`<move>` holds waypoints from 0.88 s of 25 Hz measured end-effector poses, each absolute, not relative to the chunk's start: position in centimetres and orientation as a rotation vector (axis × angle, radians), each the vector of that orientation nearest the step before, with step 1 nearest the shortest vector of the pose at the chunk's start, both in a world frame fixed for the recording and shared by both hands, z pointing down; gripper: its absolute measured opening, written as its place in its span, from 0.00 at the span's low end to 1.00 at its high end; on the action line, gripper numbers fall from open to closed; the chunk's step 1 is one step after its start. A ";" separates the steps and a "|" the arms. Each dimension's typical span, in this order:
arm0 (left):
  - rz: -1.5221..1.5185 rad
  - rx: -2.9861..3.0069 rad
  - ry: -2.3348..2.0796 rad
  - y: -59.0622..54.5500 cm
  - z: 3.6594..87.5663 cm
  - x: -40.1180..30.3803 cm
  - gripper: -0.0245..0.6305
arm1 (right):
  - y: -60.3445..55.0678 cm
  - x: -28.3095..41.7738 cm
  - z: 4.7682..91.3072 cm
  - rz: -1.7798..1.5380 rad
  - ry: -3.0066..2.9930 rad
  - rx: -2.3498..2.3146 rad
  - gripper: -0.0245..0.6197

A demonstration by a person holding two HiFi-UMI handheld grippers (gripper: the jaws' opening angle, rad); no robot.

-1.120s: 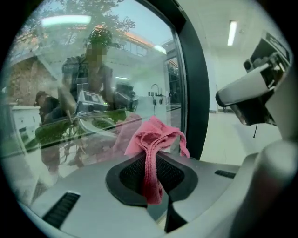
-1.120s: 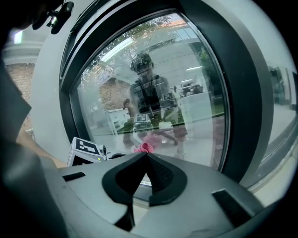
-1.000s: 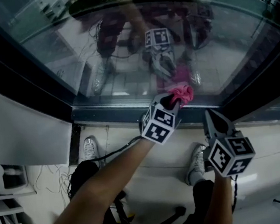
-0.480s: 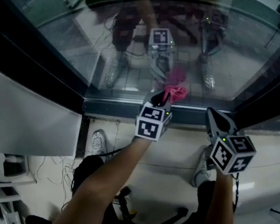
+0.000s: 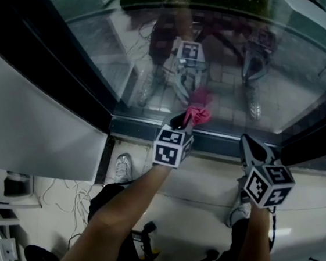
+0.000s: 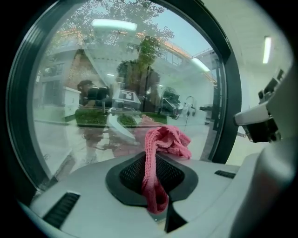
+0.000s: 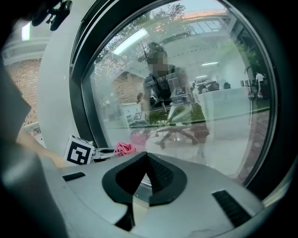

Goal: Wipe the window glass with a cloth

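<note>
The pink cloth (image 6: 160, 153) is clamped by the left gripper (image 5: 186, 118) at the lower edge of the window glass (image 5: 231, 60); contact is obscured by reflections. The right gripper (image 5: 247, 142) is closed on nothing, below the glass.

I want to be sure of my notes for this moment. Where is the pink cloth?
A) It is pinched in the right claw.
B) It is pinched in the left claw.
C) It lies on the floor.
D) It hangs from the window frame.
B: in the left gripper view the pink cloth runs between the closed jaws of the left claw, bunched before the window glass; the right claw is shut and holds nothing.
</note>
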State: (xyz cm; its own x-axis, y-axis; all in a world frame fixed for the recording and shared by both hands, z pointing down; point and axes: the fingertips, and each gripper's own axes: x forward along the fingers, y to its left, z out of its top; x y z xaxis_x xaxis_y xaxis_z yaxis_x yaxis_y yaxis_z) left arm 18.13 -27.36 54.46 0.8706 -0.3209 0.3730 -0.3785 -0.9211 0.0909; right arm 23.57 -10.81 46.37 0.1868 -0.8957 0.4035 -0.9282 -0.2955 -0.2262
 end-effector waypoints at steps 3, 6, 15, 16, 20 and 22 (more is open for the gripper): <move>0.535 2.884 -0.581 -28.7 54.5 17.4 0.10 | -11.9 23.4 46.6 0.717 -1.845 2.346 0.04; 0.533 2.871 -0.624 -30.1 54.5 16.0 0.10 | -12.9 22.7 46.7 0.714 -1.855 2.330 0.04; 0.537 2.883 -0.716 -35.0 53.1 11.2 0.10 | -16.8 19.0 46.9 0.716 -1.918 2.255 0.04; 0.557 2.908 -0.715 -35.3 52.9 10.8 0.10 | -17.2 18.6 46.7 0.713 -1.925 2.251 0.04; 0.745 3.055 -0.710 -36.0 52.0 10.2 0.10 | -18.7 17.3 46.4 0.695 -1.951 2.241 0.04; 0.839 3.104 -0.706 -36.3 51.4 10.0 0.10 | -19.4 16.6 46.2 0.684 -1.964 2.229 0.04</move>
State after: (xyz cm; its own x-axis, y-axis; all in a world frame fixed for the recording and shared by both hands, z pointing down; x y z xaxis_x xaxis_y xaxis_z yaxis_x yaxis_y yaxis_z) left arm 9.97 -36.32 51.41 0.7794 -0.4403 0.4457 -0.3637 -0.8972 -0.2504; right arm 16.56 -19.41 46.17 0.0711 -0.9192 0.3872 -0.9609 -0.1673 -0.2207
